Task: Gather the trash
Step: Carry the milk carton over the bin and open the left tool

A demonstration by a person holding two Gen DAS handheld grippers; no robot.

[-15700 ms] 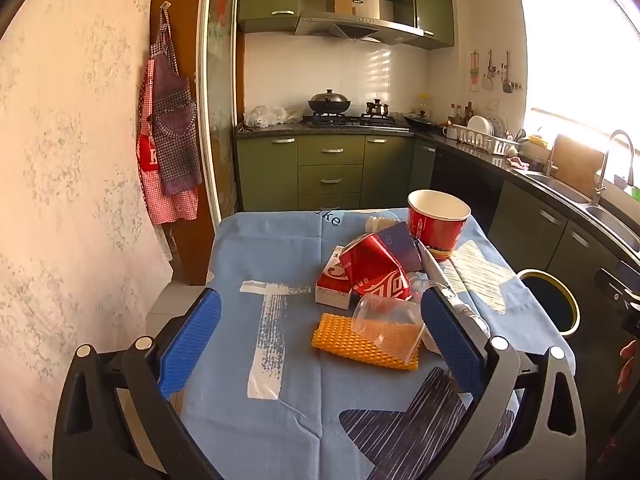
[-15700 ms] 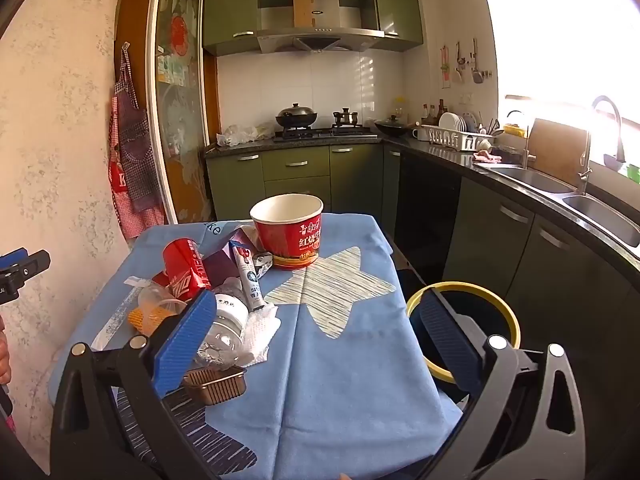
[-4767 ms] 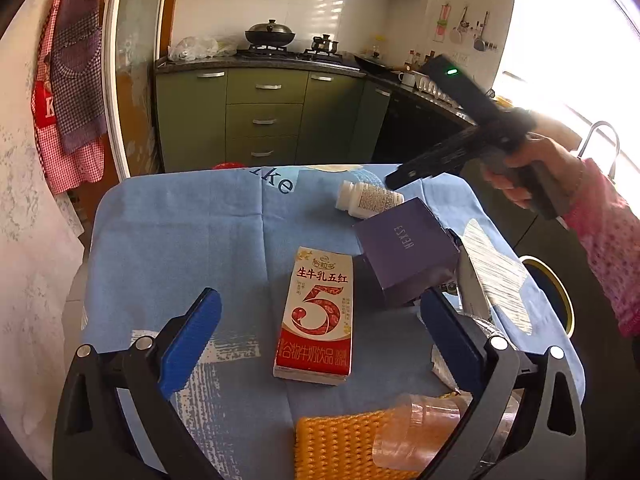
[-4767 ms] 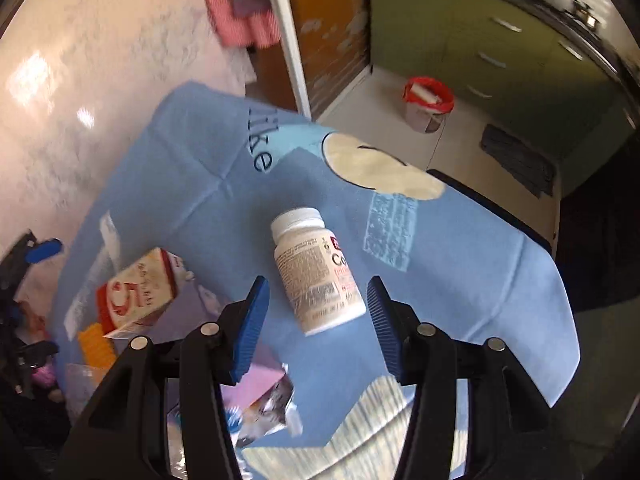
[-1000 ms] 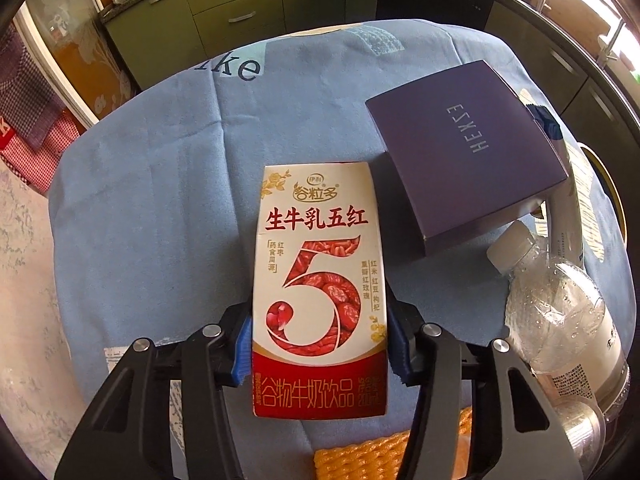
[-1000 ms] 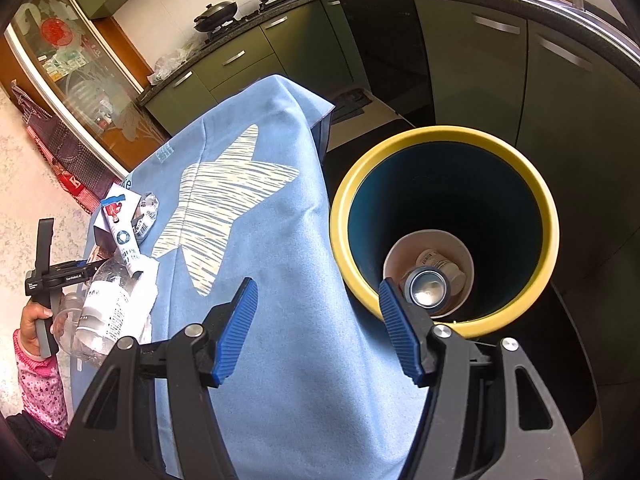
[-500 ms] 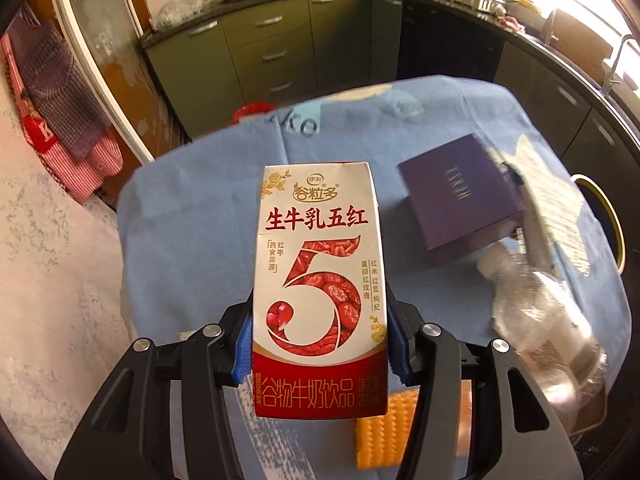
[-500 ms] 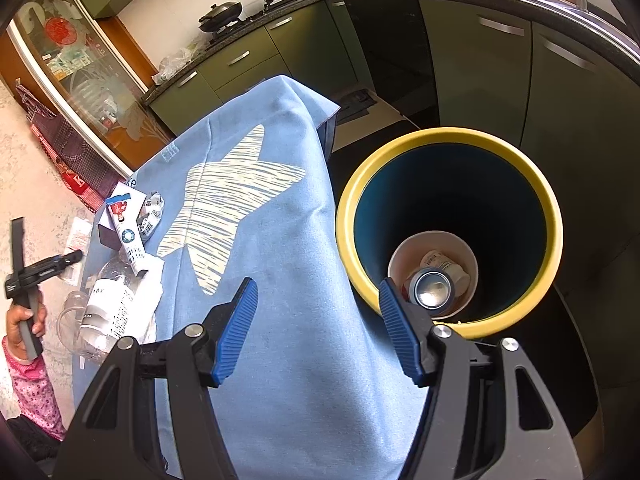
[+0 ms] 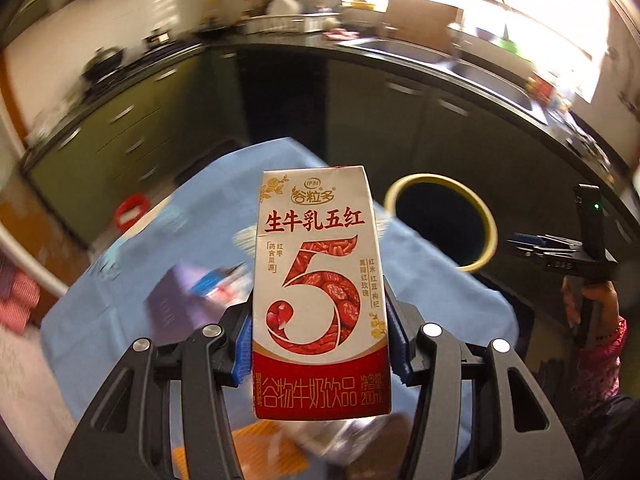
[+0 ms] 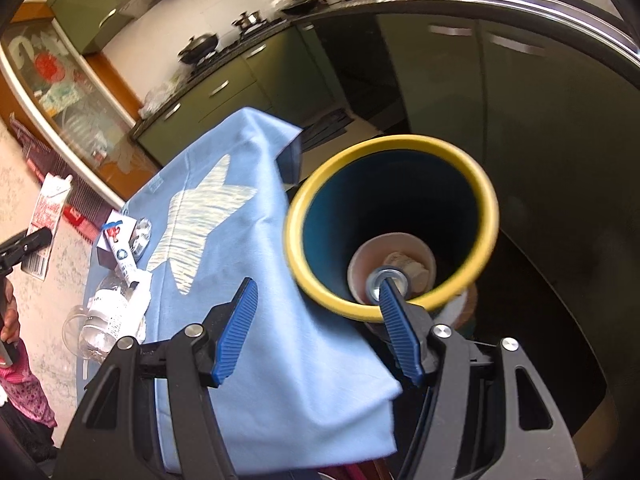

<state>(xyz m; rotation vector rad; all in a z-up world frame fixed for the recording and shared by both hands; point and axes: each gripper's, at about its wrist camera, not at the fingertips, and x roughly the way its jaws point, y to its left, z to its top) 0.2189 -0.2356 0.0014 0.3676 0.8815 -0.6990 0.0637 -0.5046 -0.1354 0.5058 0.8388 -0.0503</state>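
Note:
My left gripper (image 9: 320, 340) is shut on a red and white milk carton (image 9: 320, 288) and holds it in the air above the blue-clothed table (image 9: 432, 280). The carton also shows far left in the right wrist view (image 10: 50, 216). The yellow-rimmed trash bin (image 9: 442, 224) stands beyond the table's right edge. My right gripper (image 10: 316, 320) is open and empty, above the table's edge beside the bin (image 10: 400, 148), which holds a paper bowl (image 10: 400, 244), a can and a white bottle.
A purple box (image 9: 172, 300), a toothpaste tube (image 10: 120, 252), a clear plastic bottle (image 10: 108, 316) and an orange sponge (image 9: 256, 440) lie on the table. Dark kitchen cabinets (image 10: 440, 72) and a counter with a sink (image 9: 480, 68) curve behind the bin.
My left gripper has lifted the carton higher and swung right toward the bin. My right gripper has drawn a little closer to the bin's rim.

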